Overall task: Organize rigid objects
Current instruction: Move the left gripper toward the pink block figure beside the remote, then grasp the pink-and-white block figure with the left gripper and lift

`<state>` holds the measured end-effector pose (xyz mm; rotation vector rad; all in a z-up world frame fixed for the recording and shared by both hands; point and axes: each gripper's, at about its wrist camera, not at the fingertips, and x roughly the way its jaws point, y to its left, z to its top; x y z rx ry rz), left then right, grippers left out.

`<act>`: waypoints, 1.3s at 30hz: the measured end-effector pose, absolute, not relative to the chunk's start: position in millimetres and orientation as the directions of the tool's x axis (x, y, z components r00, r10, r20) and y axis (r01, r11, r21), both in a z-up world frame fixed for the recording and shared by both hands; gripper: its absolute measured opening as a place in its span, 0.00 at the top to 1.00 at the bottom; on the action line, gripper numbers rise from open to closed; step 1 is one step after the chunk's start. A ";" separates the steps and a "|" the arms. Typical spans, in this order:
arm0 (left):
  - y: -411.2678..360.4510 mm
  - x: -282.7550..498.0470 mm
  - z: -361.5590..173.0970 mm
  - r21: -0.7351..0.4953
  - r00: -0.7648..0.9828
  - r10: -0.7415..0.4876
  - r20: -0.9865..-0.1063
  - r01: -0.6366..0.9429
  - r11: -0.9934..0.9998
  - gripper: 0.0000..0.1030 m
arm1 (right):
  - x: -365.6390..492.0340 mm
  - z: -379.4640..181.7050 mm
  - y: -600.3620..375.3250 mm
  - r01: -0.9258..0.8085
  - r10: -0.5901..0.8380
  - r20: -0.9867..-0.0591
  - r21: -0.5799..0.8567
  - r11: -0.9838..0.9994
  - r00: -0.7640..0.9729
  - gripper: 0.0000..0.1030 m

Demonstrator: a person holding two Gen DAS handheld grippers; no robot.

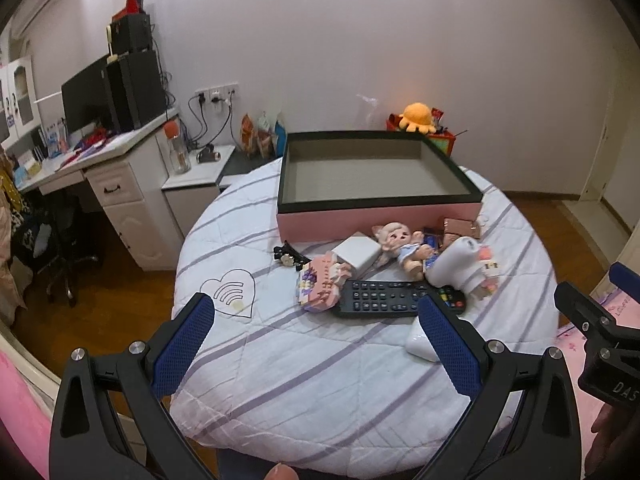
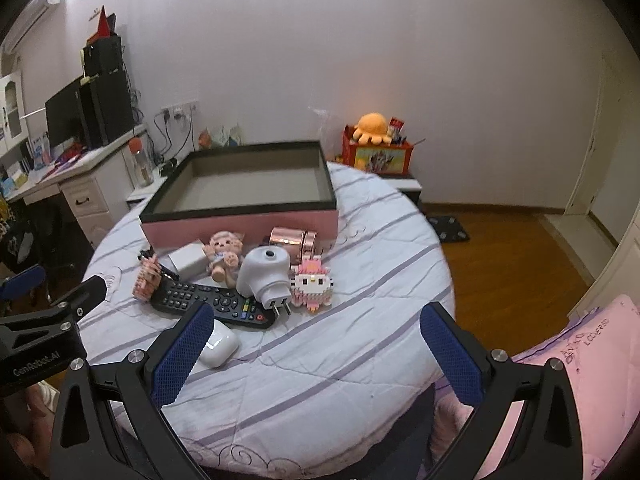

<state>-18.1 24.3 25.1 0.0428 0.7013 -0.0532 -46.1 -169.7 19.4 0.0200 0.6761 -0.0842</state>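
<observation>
While each hand-held gripper [image 1: 316,320] [image 2: 316,326] gapes empty, the remote [image 1: 394,298] lies just ahead

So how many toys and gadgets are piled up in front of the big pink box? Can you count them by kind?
Block-built figures: 2, one pink house-like, one pink cat-like
Dolls: 1
Remotes: 1
White plugs and chargers: 2, plug, cube
White earbud cases: 1
Hair clips: 1
Rose-gold items: 1
Total: 9, as far as shows
</observation>
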 end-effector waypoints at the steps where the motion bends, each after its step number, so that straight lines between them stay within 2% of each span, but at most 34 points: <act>1: 24.2 -20.9 27.4 0.019 0.765 -0.039 -0.643 0.067 0.998 0.00 | -49.3 22.2 -169.6 0.085 -0.073 -0.620 -0.009 0.996 0.781 0.00; 9: 28.0 -15.7 18.4 -0.001 0.747 -0.045 -0.663 0.060 0.998 0.00 | -49.2 22.8 -169.8 0.085 -0.071 -0.617 -0.007 0.996 0.783 0.00; 16: 32.5 35.4 -34.6 -0.015 0.655 -0.047 -0.754 0.054 0.998 0.00 | -12.2 -14.9 -176.8 0.087 -0.062 -0.685 0.002 0.996 0.726 0.00; 26: 36.5 91.2 -56.9 -0.001 0.632 -0.026 -0.774 0.040 0.999 0.01 | 29.7 -41.9 -185.2 0.089 -0.054 -0.735 0.008 0.996 0.676 0.00; 31: 39.5 98.1 -66.0 -0.033 0.617 -0.062 -0.785 0.058 0.998 0.13 | 37.0 -50.4 -185.2 0.093 -0.053 -0.752 0.010 0.996 0.657 0.00; 33: 41.3 98.0 -68.1 -0.052 0.618 -0.081 -0.782 0.064 0.997 0.24 | 38.9 -53.7 -183.7 0.088 -0.050 -0.758 0.010 0.996 0.650 0.00; 34: 41.3 97.1 -68.7 -0.064 0.617 -0.096 -0.781 0.074 0.995 0.26 | 38.9 -54.5 -182.4 0.084 -0.048 -0.760 0.009 0.996 0.648 0.00; 37: 38.5 94.4 -67.4 -0.090 0.613 -0.140 -0.778 0.111 0.990 0.47 | 38.1 -54.8 -179.1 0.080 -0.051 -0.761 0.001 0.997 0.646 0.00; 39: 34.4 91.8 -66.1 -0.075 0.617 -0.137 -0.775 0.125 0.989 0.50 | 36.9 -53.8 -178.0 0.081 -0.051 -0.760 0.001 0.997 0.647 0.00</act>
